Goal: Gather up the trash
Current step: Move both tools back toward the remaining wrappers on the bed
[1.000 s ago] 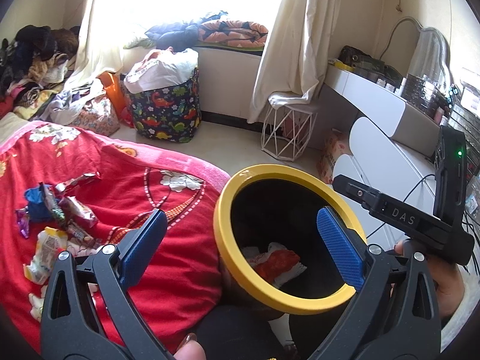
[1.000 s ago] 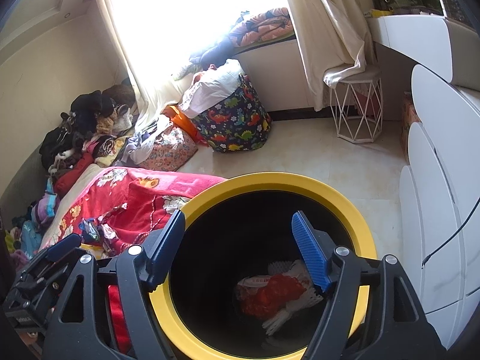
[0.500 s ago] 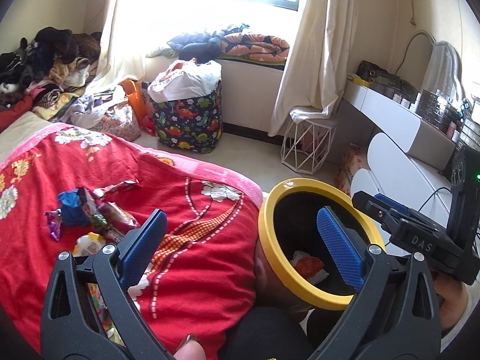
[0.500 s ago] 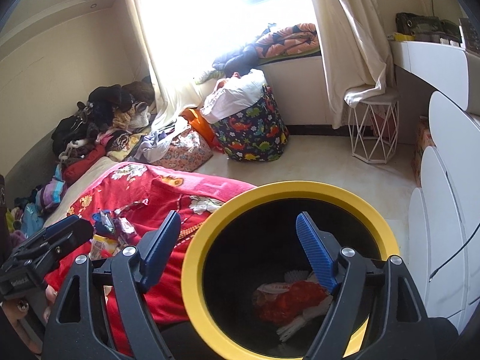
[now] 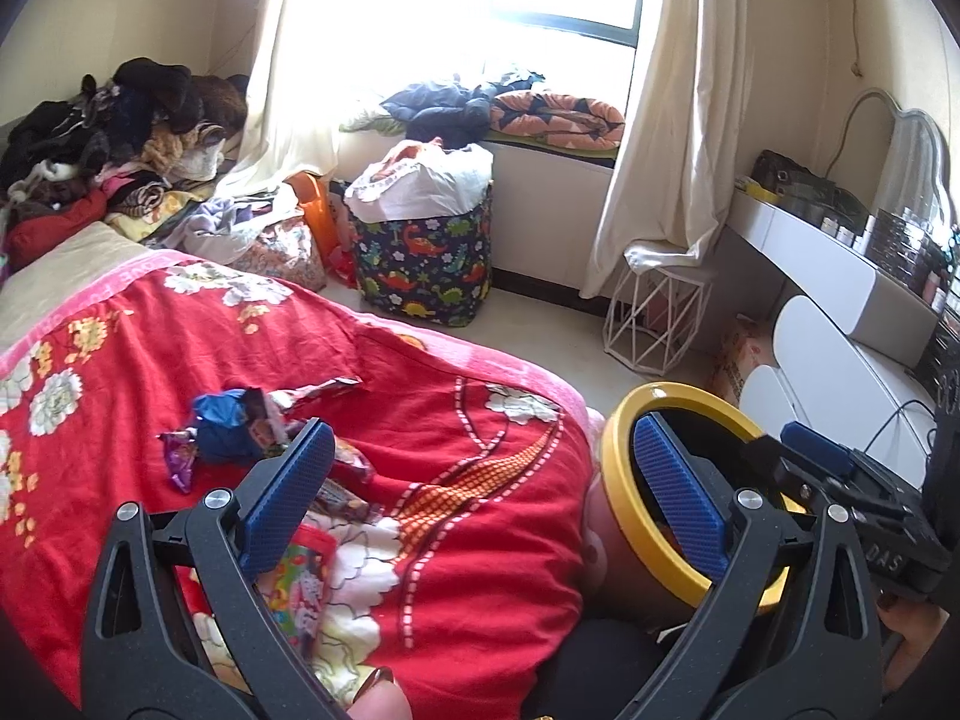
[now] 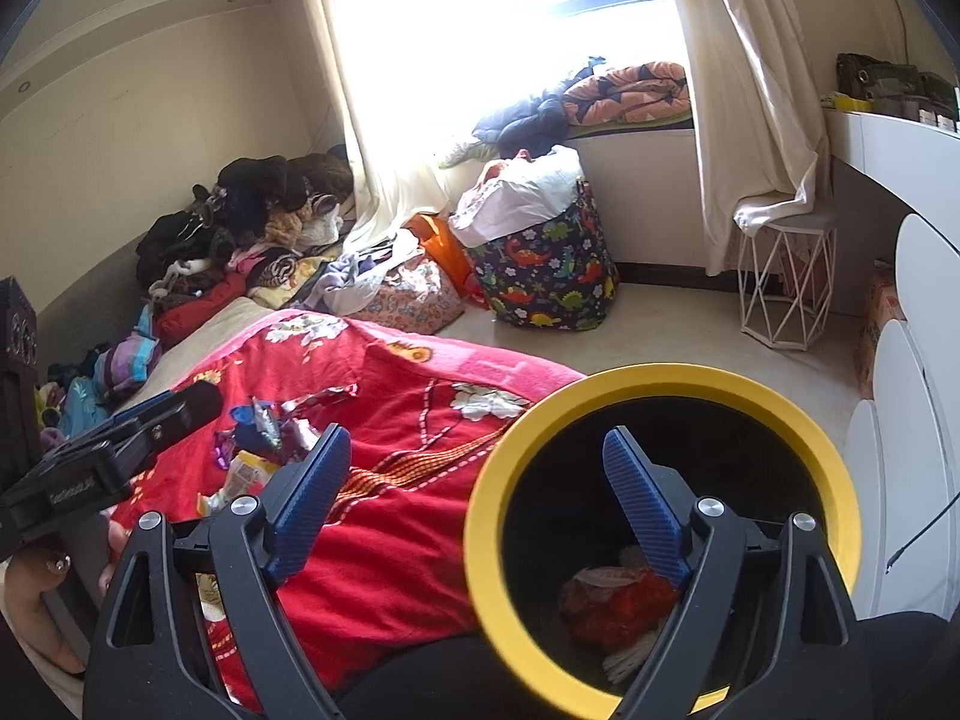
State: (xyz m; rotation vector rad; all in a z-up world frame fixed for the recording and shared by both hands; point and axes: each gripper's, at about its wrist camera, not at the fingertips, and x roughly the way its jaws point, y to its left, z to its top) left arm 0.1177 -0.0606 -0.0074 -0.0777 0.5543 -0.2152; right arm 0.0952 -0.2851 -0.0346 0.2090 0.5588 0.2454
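In the left wrist view the left gripper [image 5: 480,498] fills the bottom of the frame with its jaws wide apart and nothing between them. Candy wrappers [image 5: 252,438] lie in a loose heap on the red blanket [image 5: 456,540] at centre left. The yellow-rimmed bin [image 5: 618,480] stands at lower right, just beside the bed. In the right wrist view the right gripper [image 6: 480,498] has just been opening, empty, its jaws spread above the bin, where red trash [image 6: 618,606] lies at the bottom.
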